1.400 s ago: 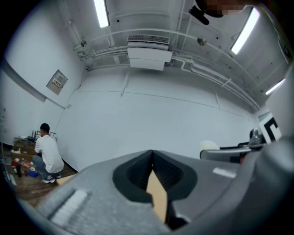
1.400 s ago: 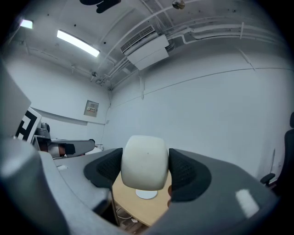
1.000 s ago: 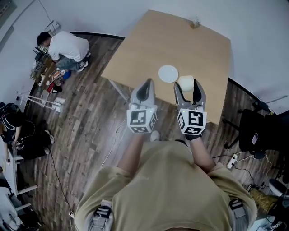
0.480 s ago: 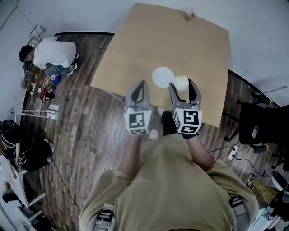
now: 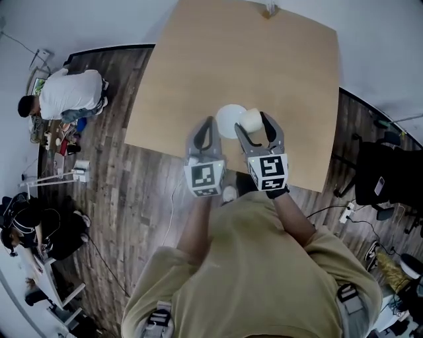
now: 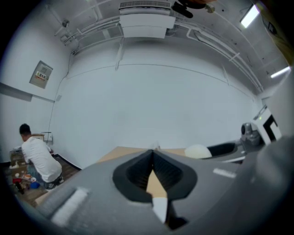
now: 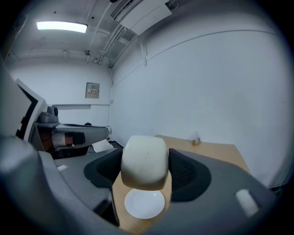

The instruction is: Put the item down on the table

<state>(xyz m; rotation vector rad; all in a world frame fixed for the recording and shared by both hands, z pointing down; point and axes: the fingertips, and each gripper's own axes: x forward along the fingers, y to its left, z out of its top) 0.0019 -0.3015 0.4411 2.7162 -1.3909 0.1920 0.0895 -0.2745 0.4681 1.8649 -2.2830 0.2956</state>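
A cream, rounded cup-like item [image 5: 251,119] [image 7: 144,160] is clamped between the jaws of my right gripper [image 5: 255,127] [image 7: 145,166], held in the air above the wooden table [image 5: 198,72]. A white round plate [image 5: 228,121] [image 7: 144,204] lies on the table just below and to the left of the item. My left gripper [image 5: 204,132] [image 6: 153,158] hangs beside it over the table's near edge, its jaws closed together and empty.
A small clear object [image 5: 269,9] [image 7: 196,139] stands at the table's far edge. A person in a white shirt [image 5: 66,97] crouches on the wooden floor at the left among clutter. A black chair [image 5: 383,181] stands to the right of the table.
Both grippers have moved forward over the table, and the held item now hangs next to the white plate instead of to its right. The left gripper stays shut.
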